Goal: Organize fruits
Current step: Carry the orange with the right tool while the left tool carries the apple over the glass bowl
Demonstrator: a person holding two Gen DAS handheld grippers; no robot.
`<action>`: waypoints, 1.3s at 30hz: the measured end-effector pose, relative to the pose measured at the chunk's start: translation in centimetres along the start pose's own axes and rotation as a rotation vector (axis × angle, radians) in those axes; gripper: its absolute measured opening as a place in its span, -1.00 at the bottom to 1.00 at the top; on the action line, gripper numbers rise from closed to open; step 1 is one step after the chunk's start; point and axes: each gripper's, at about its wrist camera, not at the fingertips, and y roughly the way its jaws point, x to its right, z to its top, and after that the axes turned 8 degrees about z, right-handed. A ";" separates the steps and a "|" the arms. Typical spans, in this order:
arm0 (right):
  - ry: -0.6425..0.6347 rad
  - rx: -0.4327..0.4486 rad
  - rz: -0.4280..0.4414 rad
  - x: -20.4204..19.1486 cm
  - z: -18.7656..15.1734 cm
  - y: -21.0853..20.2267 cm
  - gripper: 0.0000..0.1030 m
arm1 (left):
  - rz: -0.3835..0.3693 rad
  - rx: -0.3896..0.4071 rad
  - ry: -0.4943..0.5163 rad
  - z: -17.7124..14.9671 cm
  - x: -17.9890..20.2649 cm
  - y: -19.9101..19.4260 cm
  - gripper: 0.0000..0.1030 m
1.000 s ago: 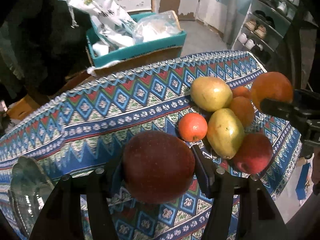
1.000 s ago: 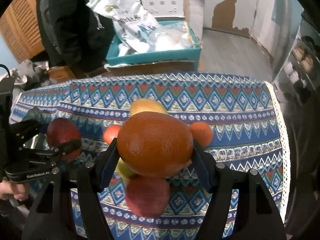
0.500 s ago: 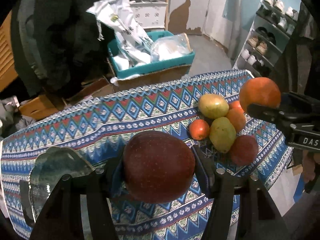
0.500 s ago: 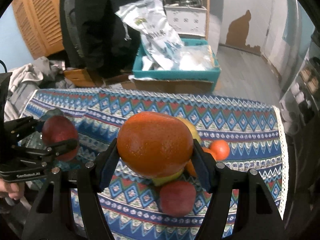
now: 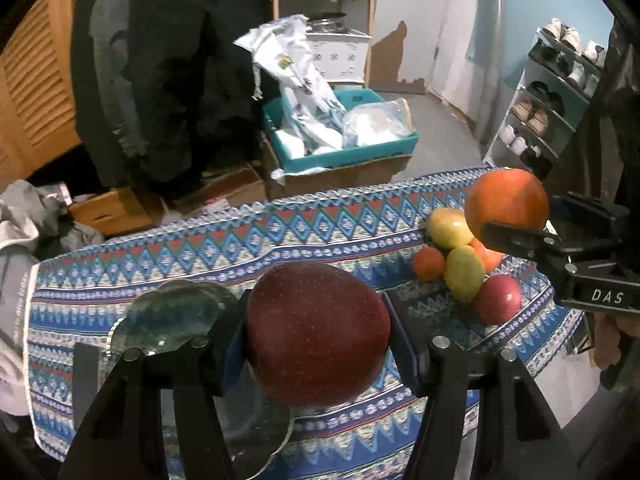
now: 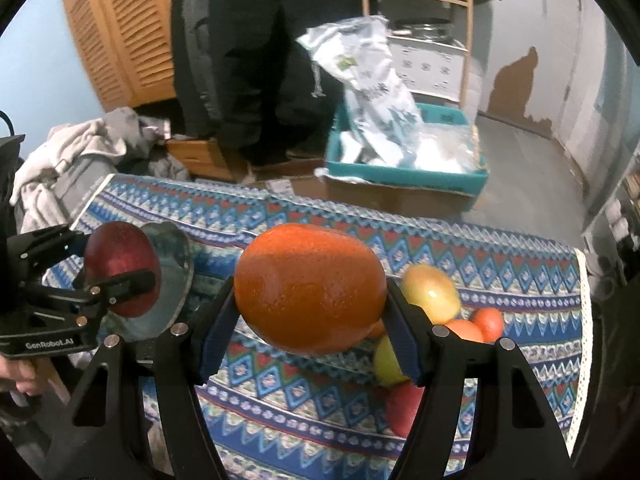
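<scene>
Patterned worktop (image 5: 224, 248): left tongs (image 5: 316, 334) clamp red apple (image 5: 318, 334), hiding glass plate (image 5: 168, 316) partly; right tongs (image 6: 310, 288) clamp orange (image 6: 310, 288), masking fruit pile (image 6: 432, 292).

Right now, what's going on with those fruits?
Left tool clamps red apple. Right tool clamps orange. Glass dish below apple, unobstructed.
</scene>
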 end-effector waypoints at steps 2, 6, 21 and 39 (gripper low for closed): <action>-0.007 0.002 0.015 -0.9 0.4 0.2 0.35 | 0.010 0.001 0.005 -0.3 -0.7 -0.3 0.23; -0.023 0.003 0.053 -2.7 1.2 1.0 0.35 | 0.022 -0.006 0.004 -1.0 -2.3 -0.7 0.23; -0.096 -0.067 0.163 -10.4 2.9 5.7 0.35 | 0.085 -0.045 -0.127 -4.3 -10.4 -0.8 0.23; -0.119 -0.290 0.245 -15.8 0.9 15.7 0.35 | 0.122 -0.221 -0.240 -9.1 -15.8 4.6 0.23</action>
